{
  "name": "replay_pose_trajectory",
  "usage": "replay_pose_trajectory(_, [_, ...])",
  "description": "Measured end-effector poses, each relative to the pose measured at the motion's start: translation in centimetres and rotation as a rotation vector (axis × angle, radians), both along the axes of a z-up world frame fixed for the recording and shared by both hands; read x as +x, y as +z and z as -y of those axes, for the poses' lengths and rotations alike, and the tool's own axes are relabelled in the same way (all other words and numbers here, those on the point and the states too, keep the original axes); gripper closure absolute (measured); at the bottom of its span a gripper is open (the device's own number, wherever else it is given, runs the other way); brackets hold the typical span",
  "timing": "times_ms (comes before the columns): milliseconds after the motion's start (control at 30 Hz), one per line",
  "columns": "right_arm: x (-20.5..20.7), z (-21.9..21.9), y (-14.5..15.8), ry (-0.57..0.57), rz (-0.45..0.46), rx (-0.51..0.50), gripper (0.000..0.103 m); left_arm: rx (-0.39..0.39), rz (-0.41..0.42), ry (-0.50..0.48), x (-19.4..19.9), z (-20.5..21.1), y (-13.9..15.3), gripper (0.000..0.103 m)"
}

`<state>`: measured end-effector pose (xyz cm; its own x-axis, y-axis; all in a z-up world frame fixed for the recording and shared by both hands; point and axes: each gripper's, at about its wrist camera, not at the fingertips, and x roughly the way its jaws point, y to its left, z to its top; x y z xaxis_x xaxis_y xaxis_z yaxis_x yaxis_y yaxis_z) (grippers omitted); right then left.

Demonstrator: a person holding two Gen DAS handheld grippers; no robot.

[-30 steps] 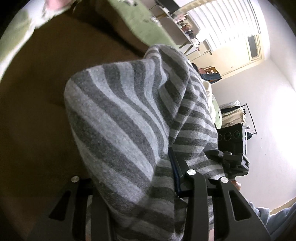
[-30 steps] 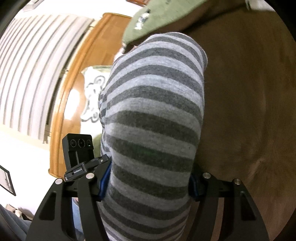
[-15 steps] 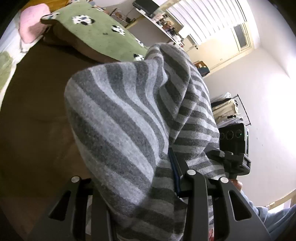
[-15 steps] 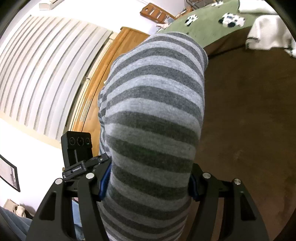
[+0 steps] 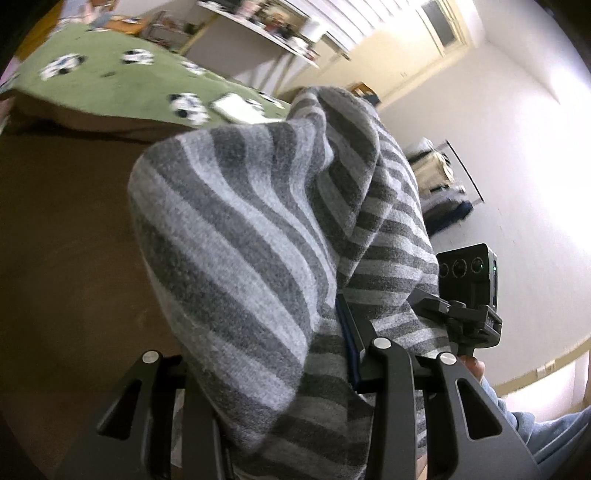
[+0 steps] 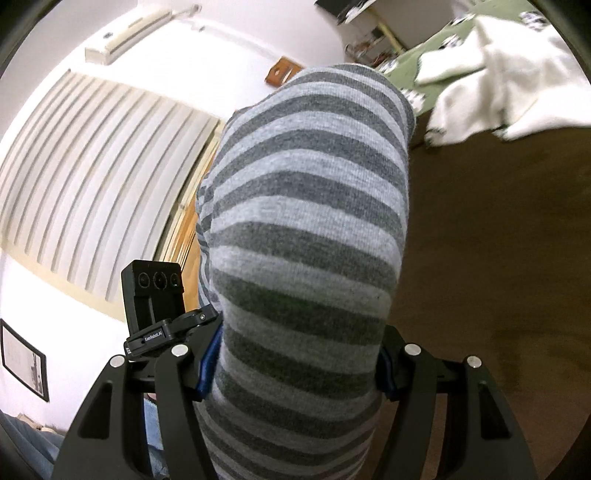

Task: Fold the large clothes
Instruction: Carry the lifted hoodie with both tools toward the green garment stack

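Left wrist view: the left gripper pinches a bunched grey striped sweater; the right gripper clamps the same sweater above a brown bedspread.

A home bedroom. A bed with a brown sheet and green panda-print blanket fills it. Window blinds, a wall air conditioner and a cluttered shelf surround it.

The left gripper is clamping its black fingers on a fold of the grey striped knit garment, tilted upward. The right gripper is likewise pinching the grey striped knit garment between blue-padded fingers, raised off the bed.
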<state>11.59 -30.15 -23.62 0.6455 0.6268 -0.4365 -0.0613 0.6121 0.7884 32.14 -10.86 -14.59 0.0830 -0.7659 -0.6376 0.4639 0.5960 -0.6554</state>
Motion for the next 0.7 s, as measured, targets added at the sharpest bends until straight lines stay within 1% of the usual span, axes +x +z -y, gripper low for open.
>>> replay_pose_trajectory(67, [-1.8, 3.0, 0.4, -0.043, 0.005, -0.007, 0.039, -0.006, 0.001, -0.038, -0.2, 3.0, 0.2, 0.064])
replay_pose_trajectory(200, [-5.7, 8.8, 0.6, -0.129, 0.003, -0.005, 0.039, -0.014, -0.004, -0.136, -1.0, 10.9, -0.1, 0.064])
replay_pose_trajectory(267, [-7.9, 12.0, 0.5, -0.181, -0.001, 0.0, 0.039, -0.015, -0.005, -0.176, -1.5, 14.2, -0.3, 0.064])
replay_pose_trajectory(367, [-11.9, 16.8, 0.1, -0.263, -0.011, 0.0, 0.039, -0.022, -0.017, -0.254, -3.0, 20.4, -1.1, 0.064])
replay_pose_trajectory(400, [-13.2, 18.5, -0.1, -0.293, -0.016, -0.001, 0.039, -0.026, -0.025, -0.29, -3.6, 23.4, -1.7, 0.064])
replay_pose_trajectory(433, [-14.2, 19.5, -0.3, -0.316, -0.02, -0.002, 0.039, -0.029, -0.031, -0.31, -3.7, 25.1, -2.1, 0.064])
replay_pose_trajectory(467, [-15.8, 21.5, -0.6, -0.351, -0.027, -0.003, 0.039, -0.032, -0.039, -0.335, -4.1, 27.0, -2.7, 0.064])
replay_pose_trajectory(567, [-19.9, 26.3, -1.7, -0.438, -0.043, -0.004, 0.039, -0.034, -0.06, -0.419, -6.3, 34.1, -4.2, 0.064])
replay_pose_trajectory(667, [-24.4, 31.1, -2.8, -0.526, -0.063, -0.003, 0.039, -0.022, -0.068, -0.516, -9.6, 41.9, -5.7, 0.064])
replay_pose_trajectory(700, [-26.2, 32.9, -3.2, -0.558, -0.07, -0.003, 0.039, -0.024, -0.075, -0.543, -10.9, 43.7, -6.0, 0.064])
